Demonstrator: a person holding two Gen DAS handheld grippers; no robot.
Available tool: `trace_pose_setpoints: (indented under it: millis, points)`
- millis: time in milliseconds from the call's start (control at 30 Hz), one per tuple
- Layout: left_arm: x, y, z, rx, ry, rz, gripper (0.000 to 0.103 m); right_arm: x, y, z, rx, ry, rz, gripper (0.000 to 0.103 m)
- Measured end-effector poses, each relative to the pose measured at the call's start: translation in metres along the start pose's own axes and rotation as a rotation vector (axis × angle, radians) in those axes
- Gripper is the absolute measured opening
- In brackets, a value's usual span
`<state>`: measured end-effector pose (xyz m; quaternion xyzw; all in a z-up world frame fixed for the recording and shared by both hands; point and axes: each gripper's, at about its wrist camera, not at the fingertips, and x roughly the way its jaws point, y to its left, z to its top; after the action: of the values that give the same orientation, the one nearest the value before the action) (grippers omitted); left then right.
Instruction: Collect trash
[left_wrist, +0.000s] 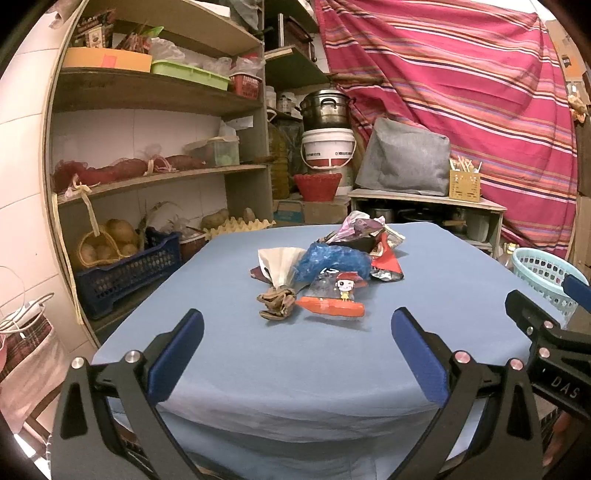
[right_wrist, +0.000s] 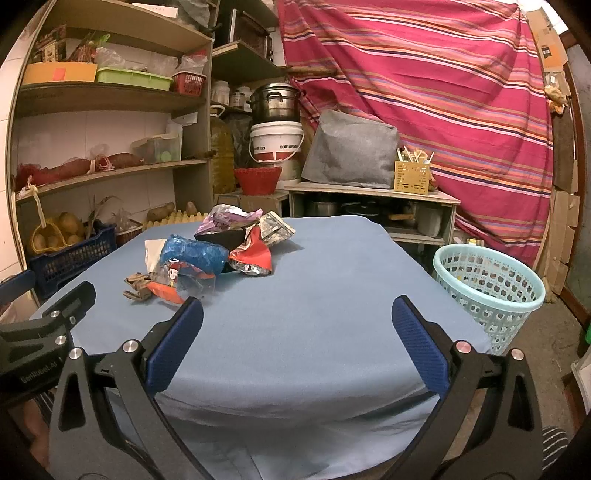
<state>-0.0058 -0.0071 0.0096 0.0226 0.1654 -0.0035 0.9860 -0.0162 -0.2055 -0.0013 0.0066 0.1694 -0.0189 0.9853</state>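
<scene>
A heap of trash lies mid-table on the blue cloth (left_wrist: 280, 362): a crumpled blue plastic bag (left_wrist: 334, 260), a red cartoon-printed wrapper (left_wrist: 332, 301), a brown crumpled scrap (left_wrist: 277, 302), a white paper piece (left_wrist: 280, 264), a red-and-silver foil packet (left_wrist: 386, 264) and a purple-white wrapper (left_wrist: 360, 225). My left gripper (left_wrist: 295, 328) stands open just short of the heap, holding nothing. My right gripper (right_wrist: 297, 317) is also open and empty, over bare cloth (right_wrist: 314, 332) to the right of the blue bag (right_wrist: 194, 253) and the cartoon wrapper (right_wrist: 173, 284). A pale blue basket (right_wrist: 487, 291) stands on the floor at the table's right.
Wooden shelves (left_wrist: 155, 173) packed with boxes, baskets and vegetables line the left side. A low cabinet (right_wrist: 373, 195) with a grey cover, buckets and a pot stands behind the table. A striped pink cloth (right_wrist: 424, 74) hangs at the back.
</scene>
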Motion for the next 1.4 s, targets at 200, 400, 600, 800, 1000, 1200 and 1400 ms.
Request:
trace_pose_setpoints:
  millis: [200, 400, 600, 800, 1000, 1200, 1400]
  points:
    - [-0.0003, 0.0, 0.0001, 0.004, 0.001, 0.001, 0.099, 0.0003, 0.0004, -0.0009, -0.004, 0.002, -0.001, 0.099]
    - [-0.0001, -0.0008, -0.0004, 0.004, 0.0, 0.001, 0.099, 0.0003, 0.0007, -0.0011, -0.004, 0.001, -0.003, 0.099]
    - [-0.0003, -0.0014, -0.0006, 0.012, -0.004, 0.004, 0.099, 0.0004, 0.0004, -0.0006, -0.005, 0.002, -0.002, 0.099]
    - [0.0022, 0.0002, -0.0019, 0.005, 0.008, 0.0, 0.099, 0.0011, -0.0013, -0.0017, -0.008, -0.001, -0.005, 0.099]
    - [0.0056, 0.0023, -0.0022, 0.006, 0.008, 0.002, 0.099, 0.0013, -0.0017, -0.0022, -0.008, -0.002, -0.005, 0.099]
    - [0.0059, 0.003, -0.0024, 0.006, 0.009, 0.002, 0.099, 0.0013, -0.0013, -0.002, -0.008, -0.001, -0.006, 0.099]
    - [0.006, 0.0033, -0.003, 0.008, 0.008, 0.003, 0.099, 0.0017, -0.0018, -0.002, -0.009, -0.002, -0.006, 0.099]
